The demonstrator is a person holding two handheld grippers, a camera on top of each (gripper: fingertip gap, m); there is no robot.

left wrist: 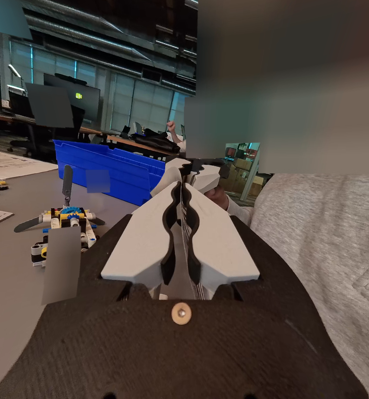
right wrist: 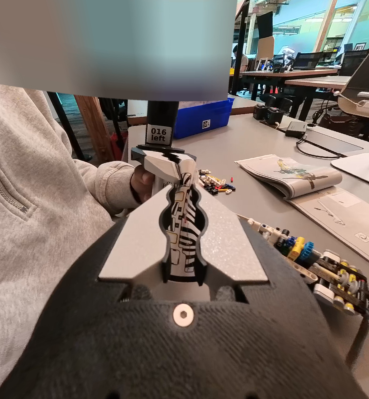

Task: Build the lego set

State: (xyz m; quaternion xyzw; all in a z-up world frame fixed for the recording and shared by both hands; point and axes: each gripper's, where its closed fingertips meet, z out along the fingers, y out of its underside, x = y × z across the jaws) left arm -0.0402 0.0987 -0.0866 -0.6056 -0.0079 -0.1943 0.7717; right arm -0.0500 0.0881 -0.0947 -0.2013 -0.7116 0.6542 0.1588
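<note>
Up close, both grippers are raised in front of a person in a grey zip sweatshirt [left wrist: 321,237], tip to tip, and both pinch the same sticker sheet [right wrist: 184,235], white with black stripes and small yellow-edged shapes. The left gripper [left wrist: 181,185] has its fingers [left wrist: 149,235] pressed together on the sheet's edge. The right gripper [right wrist: 184,190] is likewise closed on it near the tips, though the sheet bows loosely between the wavy black pads farther back. In the right view a hand [right wrist: 142,183] grips the left gripper's handle.

The lego model [left wrist: 69,218] sits on the grey table [left wrist: 10,302], off to the left of the left gripper, untouched, with a blue gear on top and a grey blade standing upright. From the right view the model [right wrist: 321,267] lies just beside the right gripper's black body. Loose pieces [right wrist: 216,183] are scattered beyond the tips, near an open manual [right wrist: 291,174]. A blue bin [left wrist: 110,170] stands farther back; what it holds I cannot make out.
</note>
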